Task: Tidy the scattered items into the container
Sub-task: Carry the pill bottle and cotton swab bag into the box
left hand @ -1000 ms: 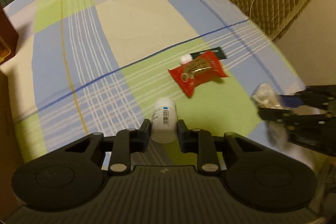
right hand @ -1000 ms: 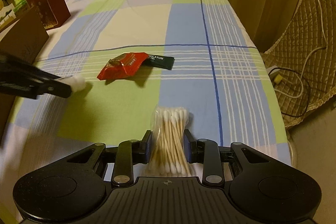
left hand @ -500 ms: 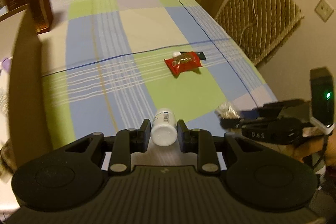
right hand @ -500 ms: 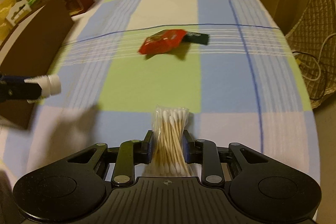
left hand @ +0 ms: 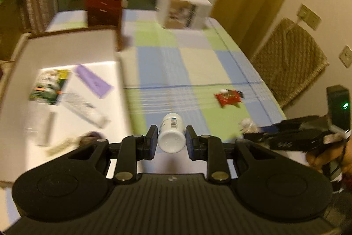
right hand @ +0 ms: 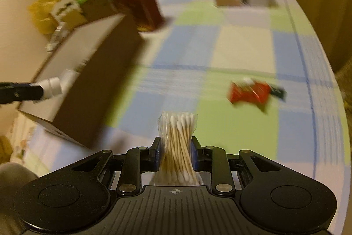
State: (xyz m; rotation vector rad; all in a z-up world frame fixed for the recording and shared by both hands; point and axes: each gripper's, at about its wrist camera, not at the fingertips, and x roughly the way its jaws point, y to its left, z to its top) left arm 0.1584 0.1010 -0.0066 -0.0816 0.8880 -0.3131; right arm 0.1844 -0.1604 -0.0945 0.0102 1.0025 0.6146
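Left gripper (left hand: 171, 139) is pinching 1 white bottle (left hand: 172, 136) between its jaws, hanging just right of the box (left hand: 66, 52). Right gripper (right hand: 176, 154) is squeezing 1 swab pack (right hand: 178, 147). 1 red packet (right hand: 249, 93) is lying on the counter (right hand: 242, 47).

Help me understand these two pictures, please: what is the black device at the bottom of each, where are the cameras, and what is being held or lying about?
No robot is here: a person holds a two-finger gripper in each hand, each carrying a wide-angle camera looking along its fingers. The black shape at the bottom of each picture is that gripper's body.

In the left view, the left gripper is shut on a white bottle. In the right view, the right gripper is shut on a bag of cotton swabs.

On the checked tablecloth still lie a red snack packet and a dark packet partly beneath it. The open white box on the left already holds several items.
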